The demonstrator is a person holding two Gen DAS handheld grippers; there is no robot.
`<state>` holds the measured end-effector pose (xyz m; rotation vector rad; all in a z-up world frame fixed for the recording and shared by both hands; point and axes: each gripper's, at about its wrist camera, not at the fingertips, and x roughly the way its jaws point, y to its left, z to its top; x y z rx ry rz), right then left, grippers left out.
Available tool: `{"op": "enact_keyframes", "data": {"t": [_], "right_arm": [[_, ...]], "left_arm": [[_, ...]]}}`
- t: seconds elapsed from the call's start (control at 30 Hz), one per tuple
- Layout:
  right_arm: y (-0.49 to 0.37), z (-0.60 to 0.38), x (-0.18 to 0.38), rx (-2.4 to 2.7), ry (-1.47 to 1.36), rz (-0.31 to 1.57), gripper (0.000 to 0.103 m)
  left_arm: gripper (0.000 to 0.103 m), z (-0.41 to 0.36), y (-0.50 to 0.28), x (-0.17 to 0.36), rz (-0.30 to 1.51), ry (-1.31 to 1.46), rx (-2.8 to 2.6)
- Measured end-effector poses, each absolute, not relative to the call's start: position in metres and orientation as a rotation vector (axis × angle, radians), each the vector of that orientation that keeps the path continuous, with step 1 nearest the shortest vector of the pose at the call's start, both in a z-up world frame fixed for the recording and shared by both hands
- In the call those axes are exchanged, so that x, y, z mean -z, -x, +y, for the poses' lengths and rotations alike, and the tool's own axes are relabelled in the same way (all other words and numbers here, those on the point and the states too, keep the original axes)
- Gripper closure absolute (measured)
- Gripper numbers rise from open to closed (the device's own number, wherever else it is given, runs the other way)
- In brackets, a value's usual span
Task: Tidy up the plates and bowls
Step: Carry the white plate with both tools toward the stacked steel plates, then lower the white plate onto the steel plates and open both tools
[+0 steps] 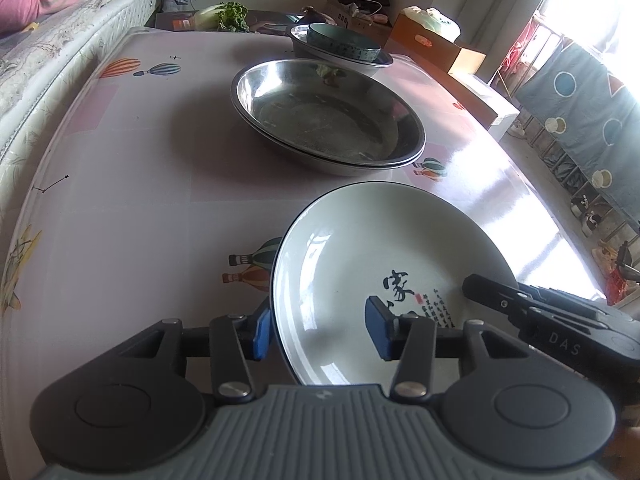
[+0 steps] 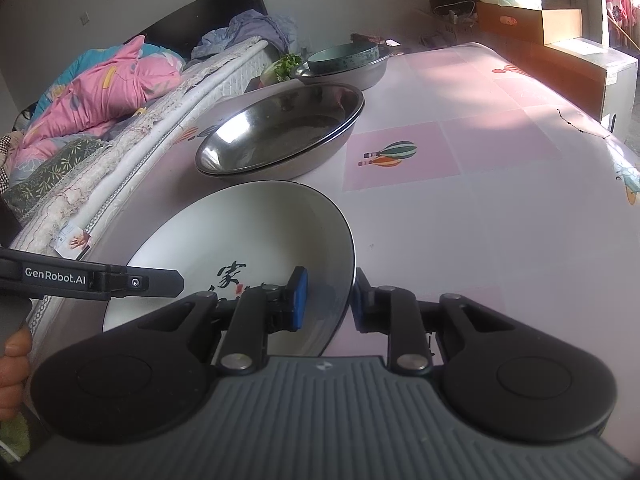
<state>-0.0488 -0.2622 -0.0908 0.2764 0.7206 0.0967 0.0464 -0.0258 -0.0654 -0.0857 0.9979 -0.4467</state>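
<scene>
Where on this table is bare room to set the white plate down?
Bare tablecloth lies right of the white black-rimmed ceramic plate and stacked steel basins, towards the cardboard boxes. Another patch lies between basins and mattress edge. The centre line is crowded; a teal bowl sits in the far basin.

right gripper [image 2: 328, 296] pads straddle white plate [image 2: 248, 232] rim, lower centre; stacked steel basins [image 2: 280, 132] above; left gripper [image 2: 160, 280] at left edge.
</scene>
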Motion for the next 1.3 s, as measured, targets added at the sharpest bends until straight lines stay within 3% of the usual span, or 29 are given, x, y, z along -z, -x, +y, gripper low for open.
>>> {"op": "enact_keyframes", "data": {"t": [0.8,1.3], "right_arm": [[0.066,-0.258,0.052,-0.104,-0.28,0.651,0.08],[0.022,-0.269,0.025,-0.098,-0.283,0.611,0.08]], "left_arm": [[0.055,-0.011,-0.032,0.033,0.927,0.134,0.465],[0.055,-0.016,-0.069,0.004,0.857,0.148,0.474]]}}
